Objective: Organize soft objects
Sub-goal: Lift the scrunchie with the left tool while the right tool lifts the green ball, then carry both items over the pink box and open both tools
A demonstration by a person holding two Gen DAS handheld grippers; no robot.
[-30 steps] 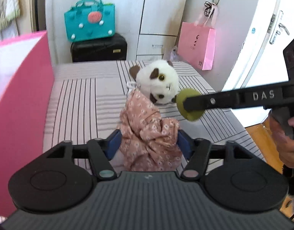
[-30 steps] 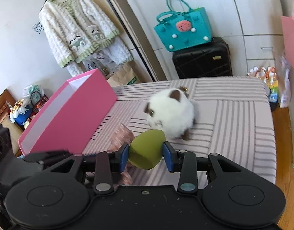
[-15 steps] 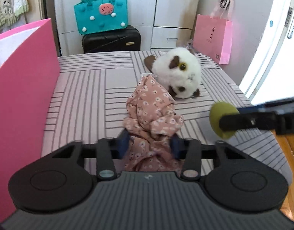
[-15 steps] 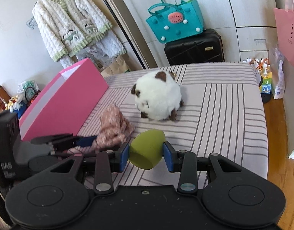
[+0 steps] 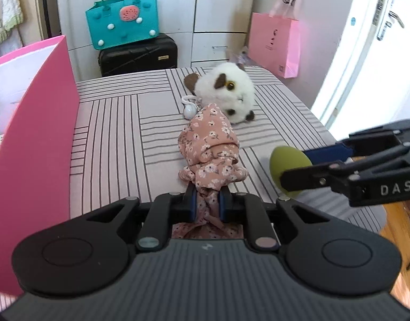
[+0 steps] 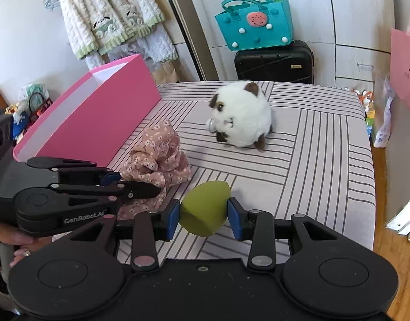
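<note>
You worked over a low padded surface covered in pale pink fabric with dark line patterns [image 6: 325,160], which filled the middle of both views. Your left gripper [image 5: 208,205] had just closed, and its blue pads were clamped on the lower end of a crumpled dusty-pink cloth with small white flowers [image 5: 210,147]. The rest of that cloth lay heaped on the striped cover in front of the jaws. Your right gripper [image 6: 204,215] squeezed an olive-green egg-shaped sponge [image 6: 205,208] between its blue pads, holding it above the cover's near edge, to the right of the cloth.

Further back on the cover sat a round white plush animal with brown ears and patches [image 6: 242,115], with a small white keyring charm [image 5: 189,108] just beside it. The plush sat just behind the cloth's far tip. A tall bright-pink open box with a white inside [image 6: 98,112] stood along the left side of the surface.

Behind the surface, against white cabinet doors [image 5: 223,13], a black hard-shell suitcase [image 6: 274,62] stood on the floor with a teal tote bag with a pink patch and white pompoms [image 6: 254,24] on top of it. A pink paper gift bag [image 5: 275,46] hung at the right, near a white door with a metal handle [image 5: 386,24]. A cream knitted cardigan with green trim [image 6: 108,13] hung on the left wall. Wooden flooring [image 6: 392,240] showed at the right.
</note>
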